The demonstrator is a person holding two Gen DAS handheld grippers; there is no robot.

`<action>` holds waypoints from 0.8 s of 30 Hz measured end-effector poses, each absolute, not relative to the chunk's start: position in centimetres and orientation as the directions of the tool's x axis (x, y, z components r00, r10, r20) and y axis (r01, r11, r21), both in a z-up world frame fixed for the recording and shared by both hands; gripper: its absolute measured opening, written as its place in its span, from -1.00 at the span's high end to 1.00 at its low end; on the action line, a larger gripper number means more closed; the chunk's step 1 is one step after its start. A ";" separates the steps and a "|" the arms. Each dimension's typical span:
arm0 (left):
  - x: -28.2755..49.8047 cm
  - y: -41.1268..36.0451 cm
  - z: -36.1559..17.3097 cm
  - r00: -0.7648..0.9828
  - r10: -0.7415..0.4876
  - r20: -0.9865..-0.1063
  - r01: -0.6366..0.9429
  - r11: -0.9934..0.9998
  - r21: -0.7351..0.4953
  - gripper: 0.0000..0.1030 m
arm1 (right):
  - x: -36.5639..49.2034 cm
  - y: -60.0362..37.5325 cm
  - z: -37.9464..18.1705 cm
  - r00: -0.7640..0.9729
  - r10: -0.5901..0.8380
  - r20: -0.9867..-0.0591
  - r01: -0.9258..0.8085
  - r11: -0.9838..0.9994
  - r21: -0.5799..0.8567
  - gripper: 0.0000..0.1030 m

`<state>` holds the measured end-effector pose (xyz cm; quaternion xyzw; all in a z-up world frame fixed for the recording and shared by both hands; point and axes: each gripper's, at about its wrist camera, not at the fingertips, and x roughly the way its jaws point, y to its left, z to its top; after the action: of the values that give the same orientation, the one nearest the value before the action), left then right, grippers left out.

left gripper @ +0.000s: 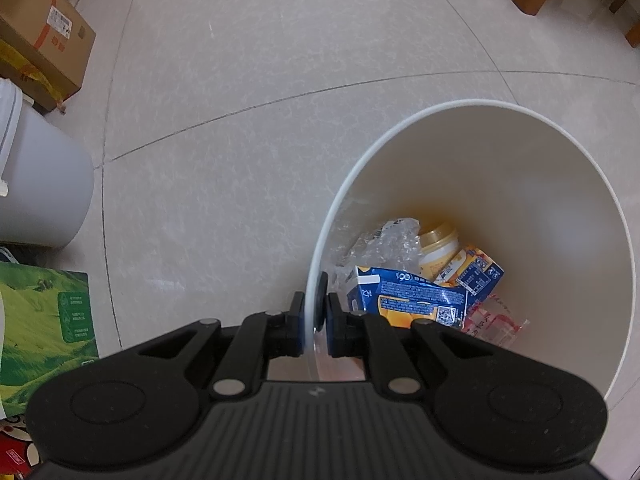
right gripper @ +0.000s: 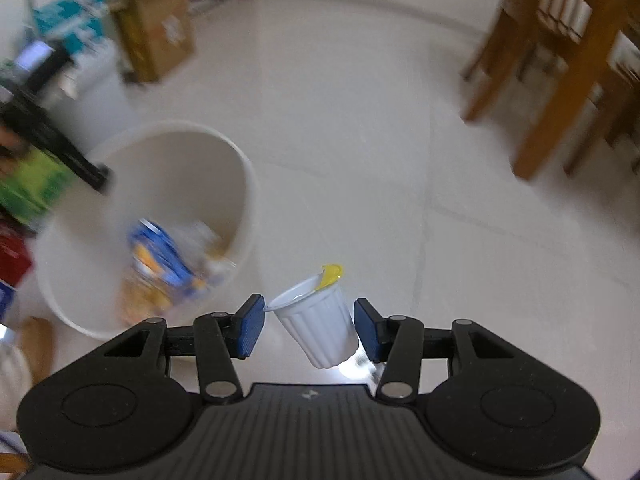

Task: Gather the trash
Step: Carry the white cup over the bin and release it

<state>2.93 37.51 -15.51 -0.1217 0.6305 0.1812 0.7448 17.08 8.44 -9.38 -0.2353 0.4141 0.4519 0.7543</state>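
My left gripper (left gripper: 314,304) is shut on the near rim of a white trash bin (left gripper: 472,103), one pad inside the wall and one outside. Inside the bin lie a blue juice carton (left gripper: 416,300), a yellow tub (left gripper: 438,246), crumpled clear plastic (left gripper: 384,240) and a pink wrapper (left gripper: 492,324). In the right wrist view the bin (right gripper: 168,168) is at the left, blurred and tilted. My right gripper (right gripper: 310,326) grips a small white ribbed cup (right gripper: 320,324) with a yellow foil tab. The cup is tilted, to the right of the bin and above the floor.
A cardboard box (left gripper: 40,40), a white bucket (left gripper: 40,184) and a green box (left gripper: 44,320) stand along the left. Wooden chair and table legs (right gripper: 560,80) are at the far right. Pale floor tiles (left gripper: 280,60) stretch beyond the bin.
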 end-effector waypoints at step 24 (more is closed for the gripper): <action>2.9 38.0 -15.4 0.142 0.098 -0.985 -0.430 0.902 0.028 0.84 | 15.2 11.9 -6.5 0.231 0.570 -0.788 -0.904 0.425 0.042 -0.69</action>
<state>2.87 37.98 -15.40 -0.1316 0.6304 0.1776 0.7442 15.15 11.92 -6.50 -0.2194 0.3808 0.4893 0.7533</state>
